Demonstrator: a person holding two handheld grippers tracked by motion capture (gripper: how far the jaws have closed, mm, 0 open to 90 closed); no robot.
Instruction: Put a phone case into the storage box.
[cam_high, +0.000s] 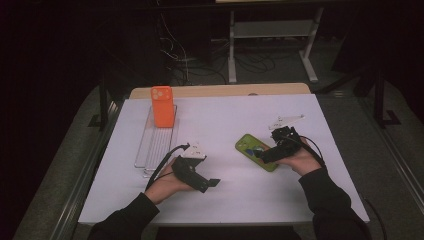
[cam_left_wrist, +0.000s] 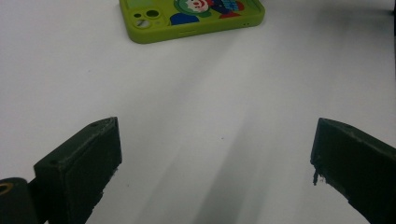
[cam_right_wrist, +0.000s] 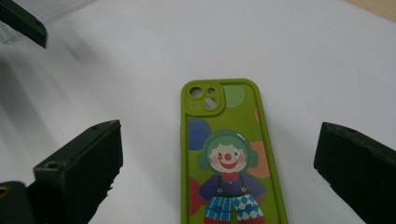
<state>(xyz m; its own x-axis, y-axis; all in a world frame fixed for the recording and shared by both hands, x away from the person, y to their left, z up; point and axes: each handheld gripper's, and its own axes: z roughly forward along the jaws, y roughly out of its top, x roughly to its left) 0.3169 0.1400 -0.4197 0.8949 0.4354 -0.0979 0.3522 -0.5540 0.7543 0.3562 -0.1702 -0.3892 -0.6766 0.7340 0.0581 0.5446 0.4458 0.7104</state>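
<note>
A green phone case (cam_high: 251, 149) with a clown picture lies flat on the white table (cam_high: 225, 195), right of centre. My right gripper (cam_high: 262, 155) hovers over its near end, open, with the green case (cam_right_wrist: 224, 158) lying between the spread jaws and touching neither. My left gripper (cam_high: 209, 183) is open near the table's middle front and holds nothing. It points toward the green case (cam_left_wrist: 191, 16), which lies well ahead of its jaws. An orange phone case (cam_high: 162, 106) stands upright at the far end of a clear slotted rack (cam_high: 156, 145).
The clear rack lies along the left part of the table. In the right gripper view a jaw of the other gripper (cam_right_wrist: 23, 21) shows at the upper left. A bare wooden strip (cam_high: 225, 90) runs along the table's far edge, with cables and a desk frame beyond.
</note>
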